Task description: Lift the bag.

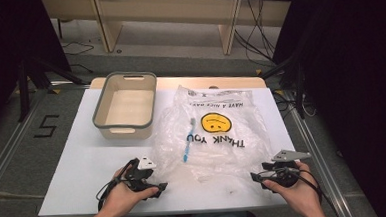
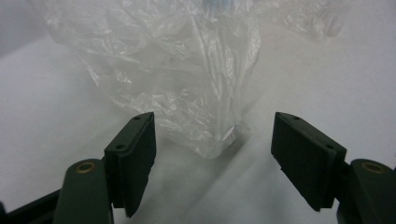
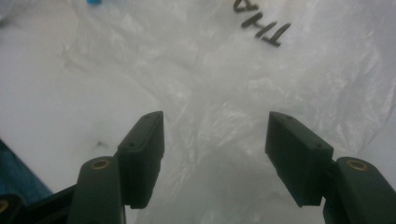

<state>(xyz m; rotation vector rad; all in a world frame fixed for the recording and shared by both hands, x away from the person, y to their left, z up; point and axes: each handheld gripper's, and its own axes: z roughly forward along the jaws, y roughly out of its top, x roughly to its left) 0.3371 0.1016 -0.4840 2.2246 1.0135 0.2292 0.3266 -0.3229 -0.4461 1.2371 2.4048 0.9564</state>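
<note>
At the desk's near edge, the left claw (image 1: 157,189) and right claw (image 1: 254,176) are gaping wide, gripping nothing, flanking a crumpled clear plastic bag (image 1: 217,137) that is lying flat mid-desk (image 1: 83,159), showing a yellow smiley, "THANK YOU" lettering, and a blue toothbrush (image 1: 188,139) inside.
</note>
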